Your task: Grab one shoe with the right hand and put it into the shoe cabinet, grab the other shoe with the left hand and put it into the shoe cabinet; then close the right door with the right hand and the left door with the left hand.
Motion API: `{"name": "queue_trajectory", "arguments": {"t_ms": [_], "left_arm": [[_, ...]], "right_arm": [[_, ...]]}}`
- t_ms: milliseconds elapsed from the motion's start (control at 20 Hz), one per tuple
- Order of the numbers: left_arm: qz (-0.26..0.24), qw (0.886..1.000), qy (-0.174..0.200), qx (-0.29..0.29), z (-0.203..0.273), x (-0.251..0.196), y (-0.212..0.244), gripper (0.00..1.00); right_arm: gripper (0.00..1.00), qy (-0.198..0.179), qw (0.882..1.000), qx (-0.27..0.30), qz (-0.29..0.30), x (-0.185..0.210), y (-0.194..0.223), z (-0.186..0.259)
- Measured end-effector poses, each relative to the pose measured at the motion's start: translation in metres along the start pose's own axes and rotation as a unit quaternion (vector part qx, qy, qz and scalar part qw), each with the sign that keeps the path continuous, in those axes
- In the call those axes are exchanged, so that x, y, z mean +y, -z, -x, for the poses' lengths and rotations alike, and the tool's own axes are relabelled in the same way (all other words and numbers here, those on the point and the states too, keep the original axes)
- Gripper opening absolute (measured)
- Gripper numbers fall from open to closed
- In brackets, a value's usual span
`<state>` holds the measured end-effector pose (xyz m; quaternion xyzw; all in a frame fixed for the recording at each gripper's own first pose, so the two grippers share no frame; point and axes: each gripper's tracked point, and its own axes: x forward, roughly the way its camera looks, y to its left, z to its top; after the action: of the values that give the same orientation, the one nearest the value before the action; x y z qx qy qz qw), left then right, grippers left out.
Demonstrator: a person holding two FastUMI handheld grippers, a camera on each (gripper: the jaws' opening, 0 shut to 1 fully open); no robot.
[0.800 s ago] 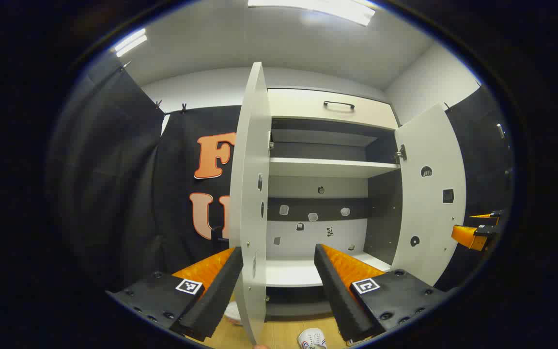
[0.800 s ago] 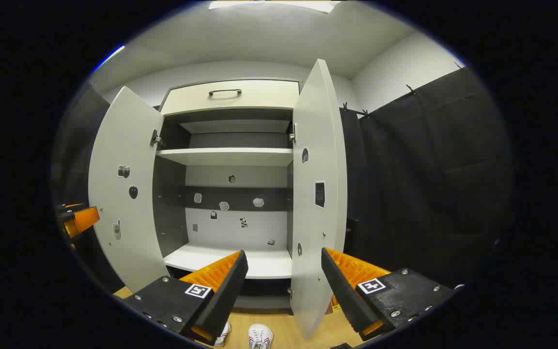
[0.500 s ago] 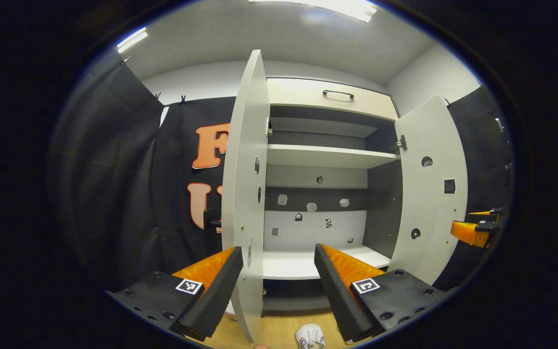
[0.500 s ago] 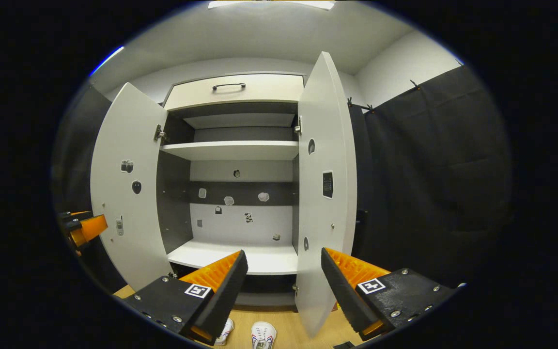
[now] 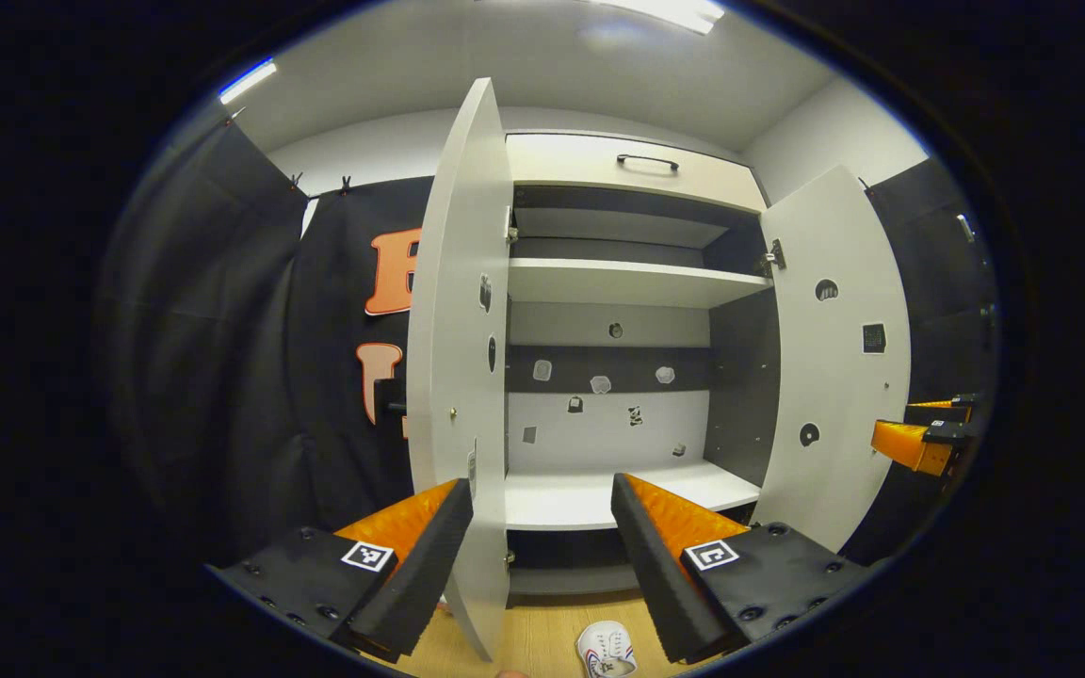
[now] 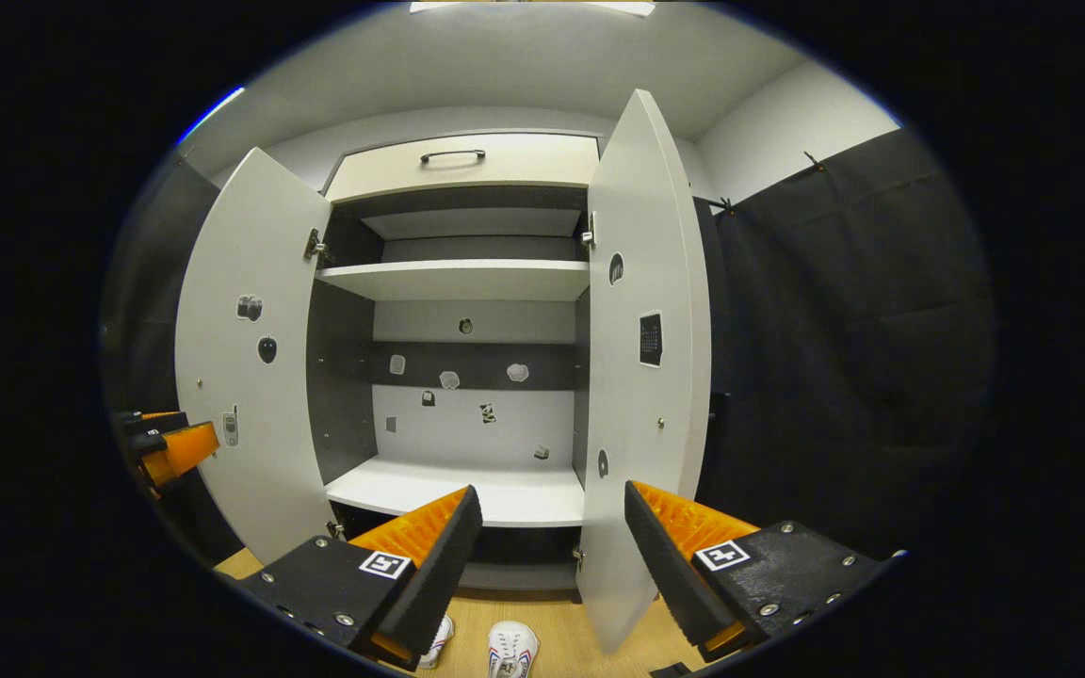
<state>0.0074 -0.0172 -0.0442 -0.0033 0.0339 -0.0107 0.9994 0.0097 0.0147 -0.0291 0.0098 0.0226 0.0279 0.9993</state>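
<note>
The shoe cabinet stands with both doors swung wide, its left door edge-on in front of my left gripper, which is open and holds nothing. One white shoe lies on the wooden floor below it. In the right gripper view two white shoes lie side by side on the floor before the cabinet. My right gripper is open and empty, close to the right door. The cabinet's lower shelf is bare.
A drawer with a dark handle tops the cabinet. Small stickers dot the back panel and door insides. The right gripper shows beyond the right door; the left gripper shows beside the left door. Black cloth hangs on both sides.
The cabinet has slid upward in both views and more floor and shoe shows at the bottom. Both grippers stay open and empty.
</note>
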Motion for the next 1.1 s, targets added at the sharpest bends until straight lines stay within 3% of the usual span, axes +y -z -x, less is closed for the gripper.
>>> {"name": "queue_trajectory", "arguments": {"t_ms": [650, 1100], "left_arm": [[0.008, 1.0, 0.018, 0.014, -0.01, -0.014, 0.014, 0.94], [0.014, 1.0, 0.005, 0.019, -0.015, -0.003, 0.022, 0.96]], "right_arm": [[0.94, -0.005, 0.998, 0.057, -0.004, 0.004, 0.062, -0.013], [0.94, 0.015, 0.993, 0.118, 0.016, 0.003, 0.186, -0.032]]}}
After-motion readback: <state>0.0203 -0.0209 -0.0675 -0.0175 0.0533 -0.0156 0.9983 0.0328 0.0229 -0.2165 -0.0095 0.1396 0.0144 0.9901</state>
